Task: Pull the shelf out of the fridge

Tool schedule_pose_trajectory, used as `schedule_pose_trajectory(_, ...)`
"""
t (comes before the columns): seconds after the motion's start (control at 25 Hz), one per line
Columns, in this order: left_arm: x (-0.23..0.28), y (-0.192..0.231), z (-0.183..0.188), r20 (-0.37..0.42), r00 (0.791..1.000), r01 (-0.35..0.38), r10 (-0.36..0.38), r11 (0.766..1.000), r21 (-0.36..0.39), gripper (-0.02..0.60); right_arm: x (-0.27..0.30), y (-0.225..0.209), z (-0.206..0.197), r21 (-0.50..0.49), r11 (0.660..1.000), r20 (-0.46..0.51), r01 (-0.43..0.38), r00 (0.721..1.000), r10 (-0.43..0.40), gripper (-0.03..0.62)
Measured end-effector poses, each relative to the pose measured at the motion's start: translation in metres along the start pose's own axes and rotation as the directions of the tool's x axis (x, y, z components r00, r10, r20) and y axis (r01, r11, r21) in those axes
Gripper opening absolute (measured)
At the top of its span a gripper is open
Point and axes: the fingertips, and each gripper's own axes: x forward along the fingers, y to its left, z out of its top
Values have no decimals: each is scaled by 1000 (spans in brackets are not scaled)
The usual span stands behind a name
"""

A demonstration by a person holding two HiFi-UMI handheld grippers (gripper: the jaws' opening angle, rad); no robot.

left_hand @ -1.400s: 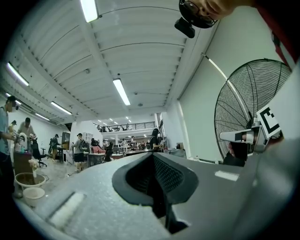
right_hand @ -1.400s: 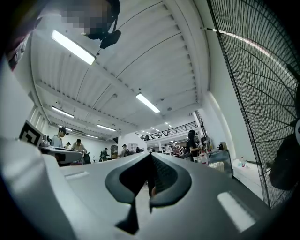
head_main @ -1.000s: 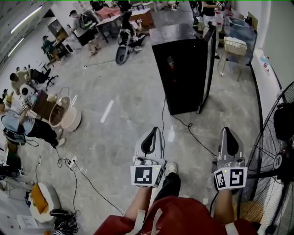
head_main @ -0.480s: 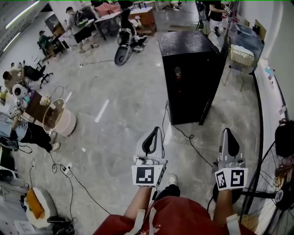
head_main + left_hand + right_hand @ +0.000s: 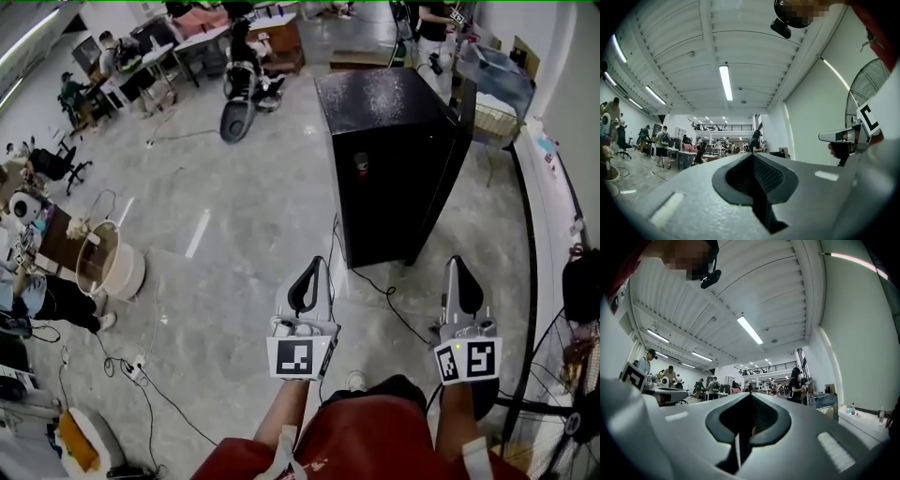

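A grey polished floor (image 5: 234,187) fills most of the head view. Desks with seated people run along the upper left edge. The black fridge (image 5: 394,159) stands upright in the upper centre-right of the frame. Its dark side and top face the camera, and a thin door panel stands slightly off its right side. Its inside is turned away, so the shelf cannot be seen from here. A big standing fan (image 5: 572,375) takes up the lower right corner, and a round pale tub (image 5: 108,267) sits at the left middle. At lower centre, two forearms reach out from a red shirt, each carrying a claw that is well apart from the fridge. The left claw (image 5: 314,277) has its jaws pressed together with nothing between them. The right claw (image 5: 459,277) is likewise closed and empty. A thin black cable (image 5: 380,281) trails across the floor from the foot of the fridge, between the two claws.
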Motion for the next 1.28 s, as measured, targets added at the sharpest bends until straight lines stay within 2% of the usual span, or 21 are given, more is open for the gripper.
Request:
schedule_pose_trajectory(0.2,36,6,-17,-23,1000,8,-8,1000,-8,2,31,-19,-17,7,1000,-15,15,1000,-15,-3)
schedule_pose_trajectory(0.4,80,18,-26,-21,1000,-5,5,1000,17,2,74,-41,-35,29,1000,-20,11,1000,-10,-3)
schedule_pose_trajectory(0.76,191,14,-35,-49,998,-35,38,998,57,2,168,-120,-54,61,998,-26,-1,1000,3,-3)
schedule_pose_trajectory(1.04,259,2,-57,-63,994,-83,89,993,85,2,236,-165,-86,106,992,-54,-63,996,69,-3)
schedule_pose_trajectory(1.16,272,3,-75,-79,990,-109,118,988,110,2,254,-167,-107,115,989,-61,-96,993,103,-3)
schedule_pose_trajectory(1.28,279,8,-78,-72,985,-146,154,983,110,2,268,-164,-120,125,984,-72,-125,988,135,-3)
